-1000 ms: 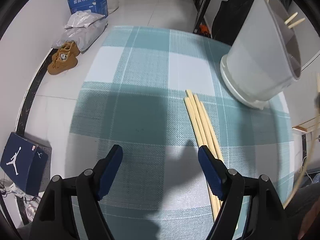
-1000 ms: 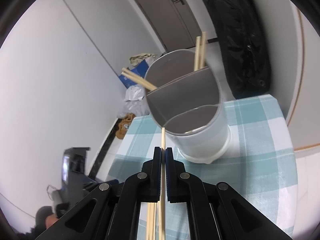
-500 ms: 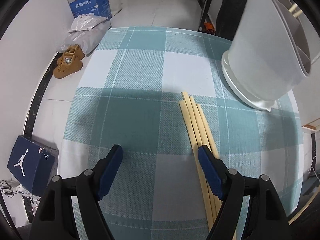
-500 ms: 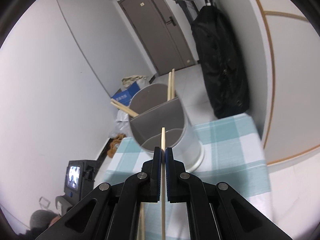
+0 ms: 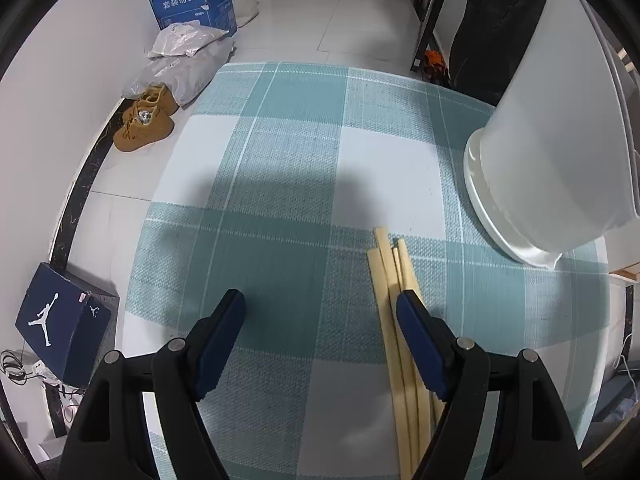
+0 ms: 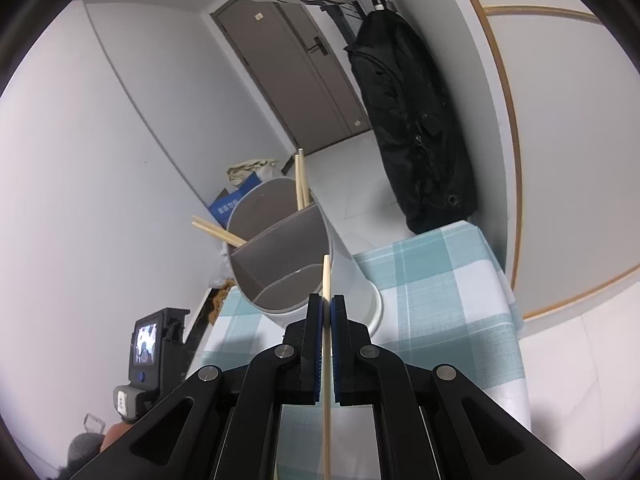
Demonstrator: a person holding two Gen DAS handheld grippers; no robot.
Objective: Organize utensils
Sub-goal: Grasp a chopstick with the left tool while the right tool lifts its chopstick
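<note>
Covering the desk (image 5: 280,184) was a teal checked cloth, with the white divided holder (image 6: 280,256) standing at its far right. A navy shoebox (image 5: 60,320) bore a jumping-figure logo. Loose chopsticks (image 5: 396,320) lay under the right finger of the left gripper (image 5: 320,312), released wide. The right gripper (image 6: 326,316) was clenched on one chopstick (image 6: 326,276), its tip before the holder.

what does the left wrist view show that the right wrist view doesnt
Only the left wrist view: the open left gripper above loose chopsticks on the cloth, and brown shoes on the floor.
Only the right wrist view: the right gripper shut on one chopstick, the holder's divided inside, a door.
Both: the white holder and checked tablecloth.
</note>
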